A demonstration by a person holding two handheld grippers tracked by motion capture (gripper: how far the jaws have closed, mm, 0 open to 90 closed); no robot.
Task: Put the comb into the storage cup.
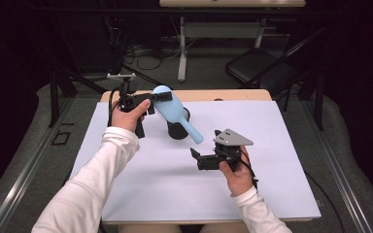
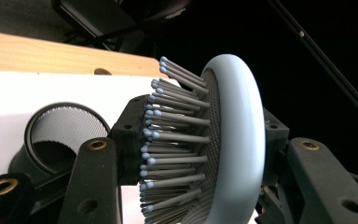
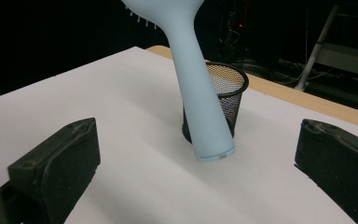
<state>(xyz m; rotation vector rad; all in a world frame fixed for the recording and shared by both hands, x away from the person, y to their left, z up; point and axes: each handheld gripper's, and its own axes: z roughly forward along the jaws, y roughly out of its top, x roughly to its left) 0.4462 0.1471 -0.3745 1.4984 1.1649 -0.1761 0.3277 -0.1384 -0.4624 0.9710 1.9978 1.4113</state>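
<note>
above mesh cup (image 1: 177, 127), left hand-held gripper (image 1: 151, 103) clamping hairbrush (image 1: 171, 109)

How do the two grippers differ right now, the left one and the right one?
The left gripper is shut on the blue hairbrush, clamping its head above the black mesh cup; the right gripper is open and holds nothing. The left sits farther back, the right nearer the person. Both have black jaws.

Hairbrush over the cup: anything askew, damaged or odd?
No damage visible. The odd part is the grip: the left claw clamps the light blue plastic hairbrush across its bristled head, not the handle. The handle slants down towards the open right claw, in front of the upright black mesh cup, not inside it.
</note>
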